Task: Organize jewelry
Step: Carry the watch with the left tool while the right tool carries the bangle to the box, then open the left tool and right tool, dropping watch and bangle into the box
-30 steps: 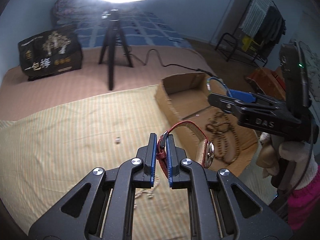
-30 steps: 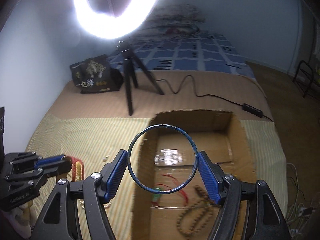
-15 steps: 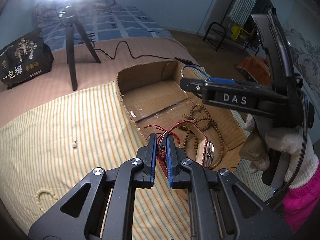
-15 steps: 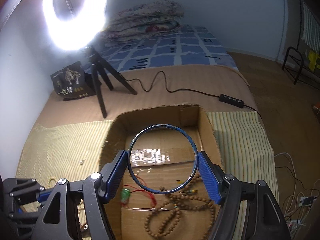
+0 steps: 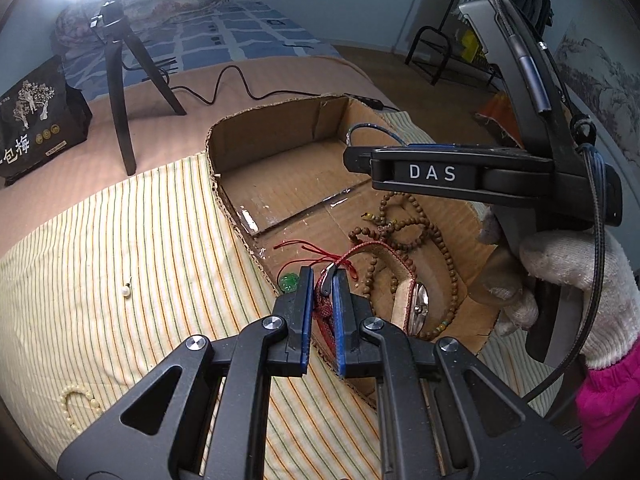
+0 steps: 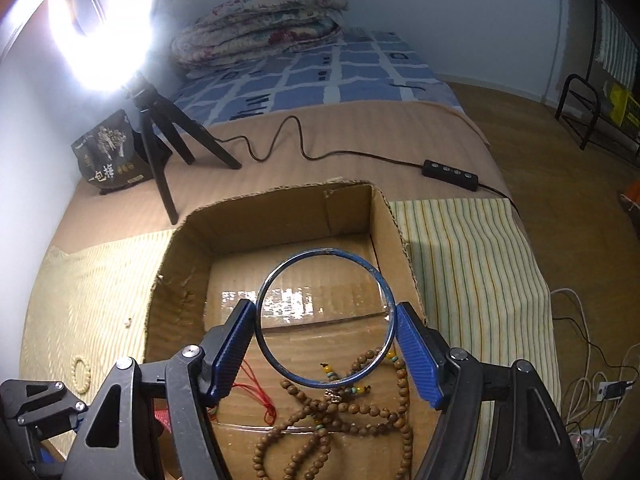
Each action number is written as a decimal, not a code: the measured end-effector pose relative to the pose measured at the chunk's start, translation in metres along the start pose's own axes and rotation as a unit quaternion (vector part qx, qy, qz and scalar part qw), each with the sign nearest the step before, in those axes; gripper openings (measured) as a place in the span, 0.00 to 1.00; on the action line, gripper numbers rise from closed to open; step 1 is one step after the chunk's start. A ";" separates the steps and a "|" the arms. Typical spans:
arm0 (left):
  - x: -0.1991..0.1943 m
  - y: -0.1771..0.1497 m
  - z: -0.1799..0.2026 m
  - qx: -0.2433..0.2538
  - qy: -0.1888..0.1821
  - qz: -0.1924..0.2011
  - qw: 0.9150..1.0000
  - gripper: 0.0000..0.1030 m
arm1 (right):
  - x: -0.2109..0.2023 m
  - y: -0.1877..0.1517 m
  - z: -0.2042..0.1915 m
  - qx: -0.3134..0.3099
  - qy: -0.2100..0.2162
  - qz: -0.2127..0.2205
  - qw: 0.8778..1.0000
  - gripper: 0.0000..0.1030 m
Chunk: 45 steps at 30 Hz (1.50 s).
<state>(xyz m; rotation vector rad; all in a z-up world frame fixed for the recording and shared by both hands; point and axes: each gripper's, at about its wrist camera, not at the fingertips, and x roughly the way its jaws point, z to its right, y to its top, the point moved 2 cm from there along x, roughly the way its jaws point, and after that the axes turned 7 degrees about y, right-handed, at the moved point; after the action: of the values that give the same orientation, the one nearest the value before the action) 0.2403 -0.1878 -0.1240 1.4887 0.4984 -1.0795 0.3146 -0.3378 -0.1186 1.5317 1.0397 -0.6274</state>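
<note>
Two pieces are in my grippers at once. My left gripper (image 5: 322,292) is clenched on the red woven strap of a wristwatch (image 5: 416,304), whose case hangs just over the near edge of the cardboard box (image 5: 280,132). My right gripper (image 6: 326,334) grasps a blue bangle (image 6: 325,318) across its width, hanging above the box floor.

To do this step well, I judge that I should lower each piece to a bare part of the floor, toward 12 o'clock from the wooden bead necklace (image 6: 360,412), and release it only when it is low, so that the bangle does not roll and the watch does not fall on its glass.

Compared with one second ago, both grippers came forward and lower; the watch was then over the striped cloth (image 5: 140,240) and is now at the box. On the cloth, a single pearl (image 5: 126,291) at 9 o'clock and a pale bead bracelet (image 5: 76,404) at 8 o'clock are not yet collected.
</note>
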 end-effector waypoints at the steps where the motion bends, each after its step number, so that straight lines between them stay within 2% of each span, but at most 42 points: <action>1: 0.001 -0.001 0.000 0.001 0.000 -0.001 1.000 0.07 | 0.001 -0.001 0.001 0.001 -0.001 -0.002 1.000 0.71; 19: 0.010 -0.004 0.007 0.015 0.000 -0.011 1.000 0.07 | 0.010 -0.003 0.002 0.006 -0.006 -0.014 1.000 0.71; 20: 0.009 -0.003 0.007 0.013 0.000 -0.011 1.000 0.10 | 0.009 -0.003 0.002 0.005 -0.006 -0.013 1.000 0.71; 23: 0.007 -0.004 0.005 0.010 -0.005 -0.011 1.000 0.11 | 0.010 -0.003 0.003 0.007 -0.007 -0.015 1.000 0.77; 25: 0.005 -0.003 0.004 0.008 -0.004 -0.007 1.000 0.14 | 0.010 -0.003 0.004 0.011 -0.003 -0.016 1.000 0.81; 45: -0.038 -0.011 -0.030 -0.003 0.012 0.027 1.000 0.14 | -0.030 -0.010 -0.008 0.015 -0.013 0.016 1.000 0.83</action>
<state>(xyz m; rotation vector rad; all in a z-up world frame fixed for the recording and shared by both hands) 0.2236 -0.1470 -0.1008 1.5044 0.4755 -1.0181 0.2904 -0.3384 -0.0969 1.5586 0.9875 -0.6418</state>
